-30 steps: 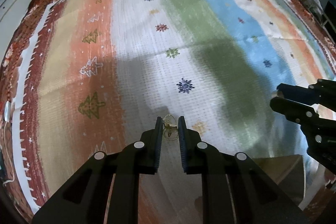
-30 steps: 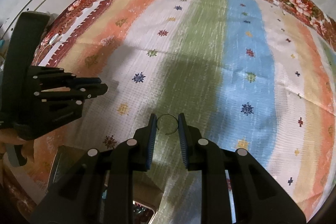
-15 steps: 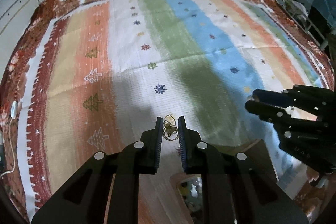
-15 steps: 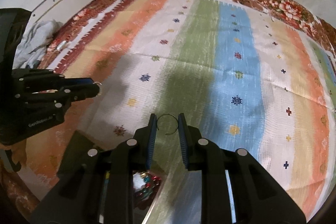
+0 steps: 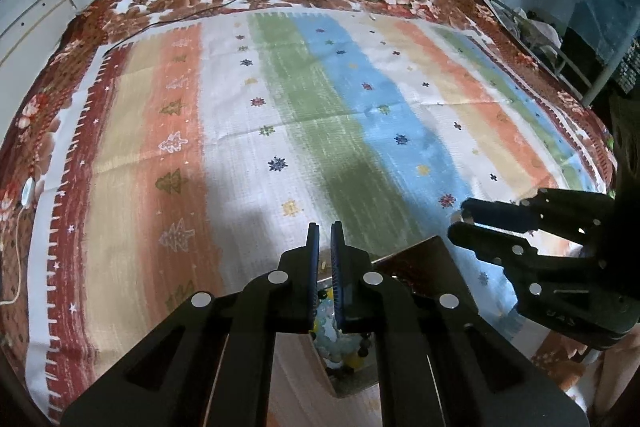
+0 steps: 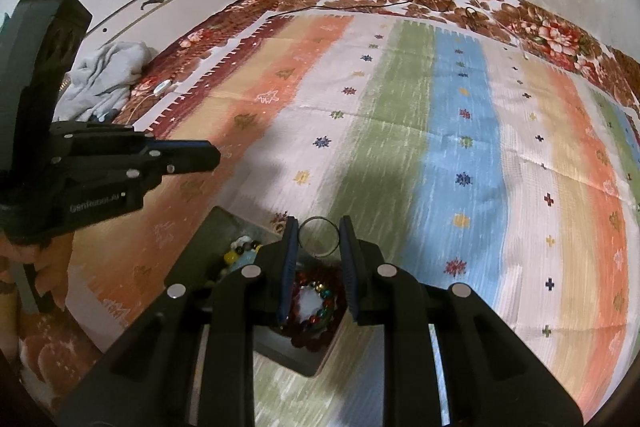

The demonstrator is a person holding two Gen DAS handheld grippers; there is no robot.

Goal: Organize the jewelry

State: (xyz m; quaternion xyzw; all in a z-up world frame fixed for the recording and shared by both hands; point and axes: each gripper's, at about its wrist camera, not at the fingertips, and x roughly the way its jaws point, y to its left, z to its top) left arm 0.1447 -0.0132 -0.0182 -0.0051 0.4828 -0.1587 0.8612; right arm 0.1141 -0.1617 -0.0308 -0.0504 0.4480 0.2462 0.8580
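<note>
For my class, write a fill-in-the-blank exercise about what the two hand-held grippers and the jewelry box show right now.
1. The right hand-held gripper holds a thin wire ____ between its fingers.
2. The box below it contains colourful ____.
3. The left hand-held gripper has its fingers nearly ____.
4. The striped cloth has a blue stripe next to a ____ one.

Missing words: ring; beads; closed; green

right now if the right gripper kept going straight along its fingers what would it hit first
Probably only the striped bedspread. The right gripper, shut on a thin wire ring, points past the jewelry box below it; nothing else shows ahead, though depth is unclear.
</note>
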